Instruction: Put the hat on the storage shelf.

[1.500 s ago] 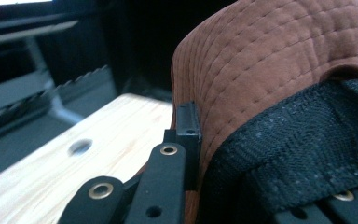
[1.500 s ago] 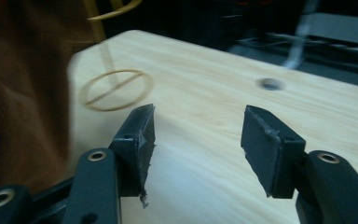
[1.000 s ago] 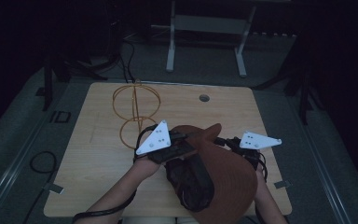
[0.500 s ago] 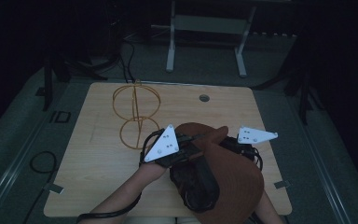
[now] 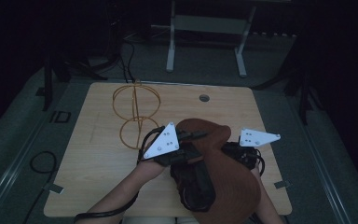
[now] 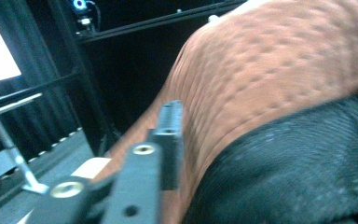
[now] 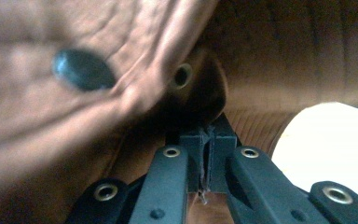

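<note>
A gold wire stand [image 5: 133, 114] made of rings is seen on the desk [image 5: 88, 163] toward its far left part, upright, well clear of the left edge. Just right of its lower ring, the left gripper [image 5: 179, 140] is held over the desk's middle, its grey three-cornered plate tilted up. Its jaws have just been opening; in the left gripper view one black jaw is seen lying against the brown jacket [image 6: 279, 70], above the black lining [image 6: 298, 172], and no pinch on the fabric is seen, the second jaw not being made out. The brown jacket [image 5: 223, 186] is piled on the desk's near right part, reaching over the near edge, with the black lining [image 5: 196, 184] turned outward on its left side. At the right, the right gripper [image 7: 207, 137] is pressed into the jacket's right side; its jaws have just been closing and are now clamped together, a thin bit of jacket fabric caught between the pads, near a dark button [image 7: 81, 70] and a metal eyelet [image 7: 182, 76].
</note>
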Demonstrator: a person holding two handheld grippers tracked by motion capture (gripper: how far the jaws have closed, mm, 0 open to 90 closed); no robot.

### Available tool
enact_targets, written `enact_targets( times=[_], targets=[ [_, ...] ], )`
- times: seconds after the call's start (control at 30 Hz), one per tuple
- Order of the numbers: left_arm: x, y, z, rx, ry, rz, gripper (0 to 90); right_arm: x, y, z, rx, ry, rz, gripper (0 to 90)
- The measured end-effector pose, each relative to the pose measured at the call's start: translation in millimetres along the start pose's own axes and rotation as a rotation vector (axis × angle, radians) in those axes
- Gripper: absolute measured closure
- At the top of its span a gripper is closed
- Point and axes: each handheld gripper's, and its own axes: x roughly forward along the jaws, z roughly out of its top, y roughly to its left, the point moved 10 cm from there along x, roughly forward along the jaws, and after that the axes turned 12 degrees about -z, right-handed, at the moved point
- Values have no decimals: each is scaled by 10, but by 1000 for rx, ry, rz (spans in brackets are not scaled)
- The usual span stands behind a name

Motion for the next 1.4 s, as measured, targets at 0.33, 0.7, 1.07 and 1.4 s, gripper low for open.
enact_targets(
  times=[0.33,0.7,1.07,1.4],
  targets=[
    [-170,87,-73,-45,45,49,518,-117,-134,111,-9,-27,-65,878],
    [-574,183,-266,-126,66,111,488,-347,-521,314,29,-87,-187,877],
    [-933,141,-814,-225,165,181,489,-326,-895,608,30,-105,-284,876],
    [-1276,85,-1476,-318,278,259,490,-98,-1101,769,40,-91,-314,876]
  ],
)
